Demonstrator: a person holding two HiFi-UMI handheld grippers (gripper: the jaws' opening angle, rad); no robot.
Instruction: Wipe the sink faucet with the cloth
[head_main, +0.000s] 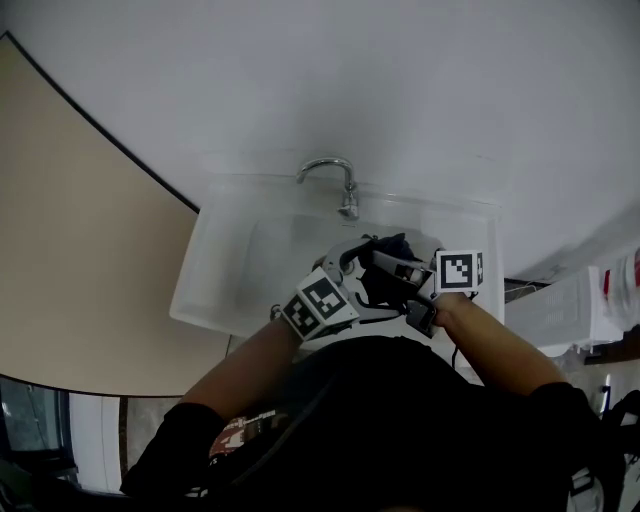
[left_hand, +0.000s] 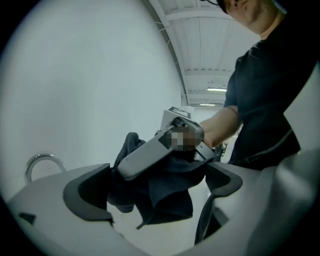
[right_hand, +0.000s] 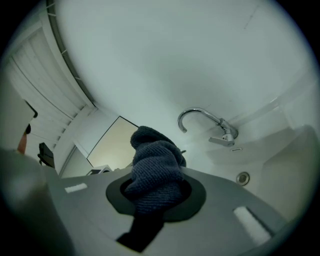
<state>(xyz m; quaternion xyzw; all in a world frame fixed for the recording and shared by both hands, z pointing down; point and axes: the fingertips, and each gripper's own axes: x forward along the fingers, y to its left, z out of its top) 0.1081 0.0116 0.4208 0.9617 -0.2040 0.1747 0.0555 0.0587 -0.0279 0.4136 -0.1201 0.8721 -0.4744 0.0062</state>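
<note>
There is one cloth (right_hand: 152, 165), dark blue and knitted. The right tongs (right_hand: 157, 195) are closed on it, so a bunched wad stands up past the tips and a dark tail hangs below. The left tongs (left_hand: 155, 195) stand wide apart. The hanging folds of the cloth lie in the gap between their two pads; it brushes the left-hand pad, though neither pad pinches it. The two pairs of tongs meet nose to nose over the front half of the sink (head_main: 225, 275), each carrying one cube with a square marker (head_main: 320, 302) (head_main: 458, 271), two cubes in all, and the cloth sits between them, well short of the faucet (right_hand: 207, 120). That faucet is the only one, a chrome gooseneck with one lever at its base, rising from the back ledge of the single white rectangular basin. One round fitting (right_hand: 243, 178) shows on the basin wall below it. The person's (left_hand: 265, 95) two bare forearms reach down from dark sleeves to the tongs. Behind the sink the wall (head_main: 400, 80) is plain white. A beige panel (head_main: 70, 230) edged with a dark line fills the left of the head view. The left gripper view shows a white ribbed ceiling (left_hand: 200, 55) with one lit strip light (left_hand: 216, 89).
</note>
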